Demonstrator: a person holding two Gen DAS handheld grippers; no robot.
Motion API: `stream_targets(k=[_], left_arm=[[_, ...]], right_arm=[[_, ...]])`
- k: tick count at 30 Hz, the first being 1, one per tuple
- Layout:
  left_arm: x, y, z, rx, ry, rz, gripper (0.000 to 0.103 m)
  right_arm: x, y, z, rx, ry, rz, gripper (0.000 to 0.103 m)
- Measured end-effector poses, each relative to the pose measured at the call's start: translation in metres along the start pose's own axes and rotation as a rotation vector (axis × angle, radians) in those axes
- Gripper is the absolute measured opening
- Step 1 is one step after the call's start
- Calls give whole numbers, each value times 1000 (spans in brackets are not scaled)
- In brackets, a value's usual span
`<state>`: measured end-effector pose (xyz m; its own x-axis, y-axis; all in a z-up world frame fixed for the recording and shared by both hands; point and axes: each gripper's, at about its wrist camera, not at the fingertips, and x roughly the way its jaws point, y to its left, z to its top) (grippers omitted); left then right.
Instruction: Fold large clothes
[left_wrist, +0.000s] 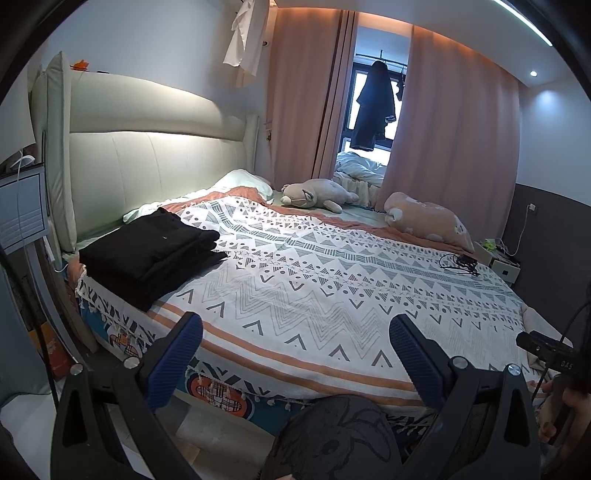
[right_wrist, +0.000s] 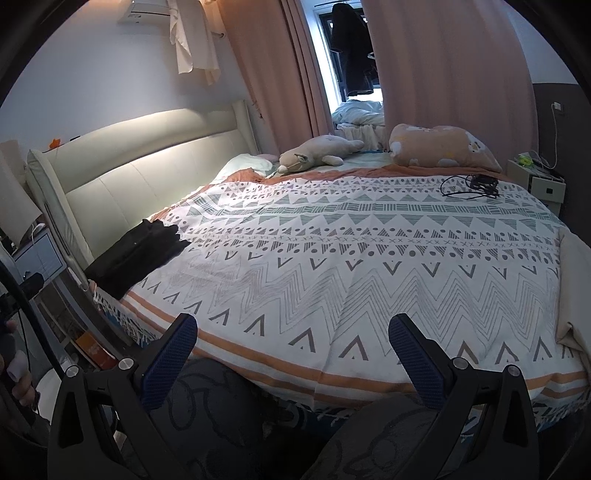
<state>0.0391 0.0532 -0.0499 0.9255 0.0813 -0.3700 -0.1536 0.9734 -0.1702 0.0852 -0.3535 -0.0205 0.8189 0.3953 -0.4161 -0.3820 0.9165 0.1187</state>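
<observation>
Black clothes (left_wrist: 151, 251): folded into a flat stack, lying on the bed ahead and to the left of both my jaws, near the headboard end and close to the near edge. I judge they sit there to keep the middle of the bed free as a folding surface.

Bedspread (left_wrist: 332, 280): white with grey zigzags and orange stripes, spread smooth straight ahead of my jaws; no unfolded garment lies on it that I can see.

Left gripper (left_wrist: 295, 349): my jaws stand wide apart and hold nothing, hanging over the near edge of the bed, well apart from the stack.

Right gripper (right_wrist: 293, 349): my jaws are likewise released and empty, level with the bed's edge, the orange stripe just beyond the tips.

Why held so: both pairs are spread and pulled back, which reads to me as a pause between garments, not a grasp.

Cable (right_wrist: 469, 184): a black tangle far ahead and to the right, out of the folding area.

Plush toy (left_wrist: 314, 194) and pillow (left_wrist: 424, 218): at the far side, beyond anything I need to reach.

Hanging dark garment (left_wrist: 373, 107): at the window, far ahead; possibly a next piece, I cannot say.
</observation>
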Motion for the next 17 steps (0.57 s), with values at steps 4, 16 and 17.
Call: stream_targets(k=[4,16,17], left_arm=[[-1,0,0,9,-10,-2,103],[-4,3,-1,36,11,-20,103],[-3,3,0,46,14,-25,103]], right_arm=[[-3,-1,-1,10,-2,-4,103],[-16,5,-5,22,12,-24,103],[-18,6,-5,20,13,-25,103]])
